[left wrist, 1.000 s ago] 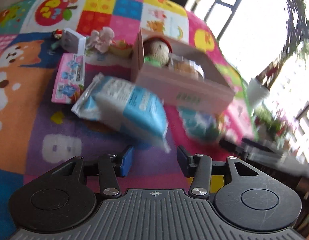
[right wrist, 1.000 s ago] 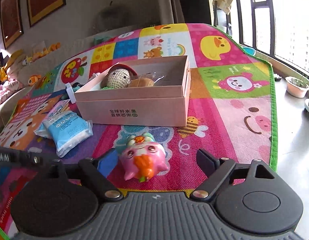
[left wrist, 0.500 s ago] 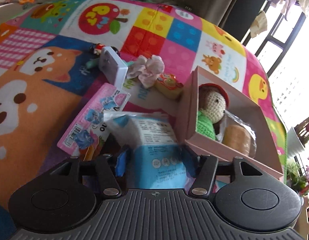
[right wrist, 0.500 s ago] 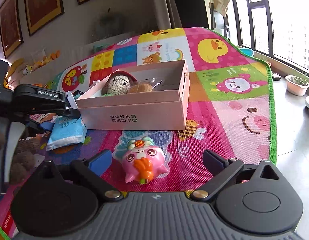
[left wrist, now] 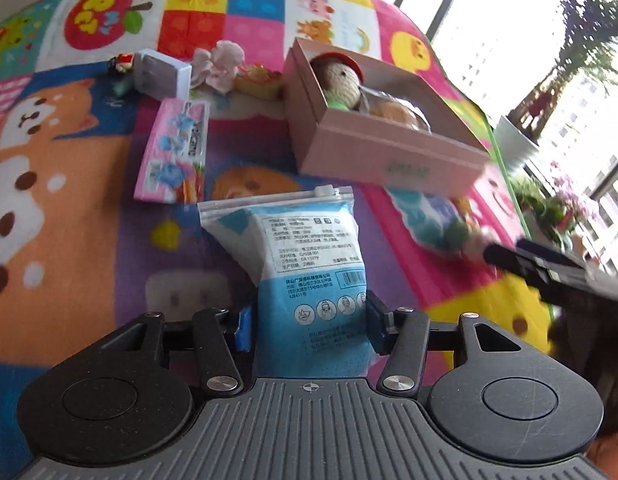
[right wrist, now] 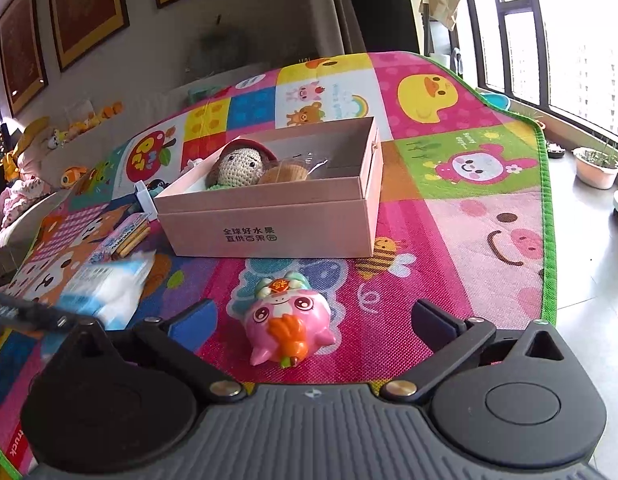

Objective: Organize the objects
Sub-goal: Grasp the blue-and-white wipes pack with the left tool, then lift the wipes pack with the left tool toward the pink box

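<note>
Your left gripper (left wrist: 309,322): jaws closing on blue-white mask pack (left wrist: 305,256), blue pads flush against both its sides, pack above play mat (left wrist: 69,240). Your right gripper (right wrist: 315,322): jaws opening, spread wide, pink pig toy (right wrist: 289,322) lying on mat between them, untouched. Pink cardboard box (right wrist: 269,220) just beyond, holding crochet doll (right wrist: 241,164) and wrapped bun (right wrist: 285,174).

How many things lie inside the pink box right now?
2. A crocheted doll lies at the far-left end of the pink box; a wrapped round bun sits just beside it. Anything smaller beneath them would be hidden.
</note>
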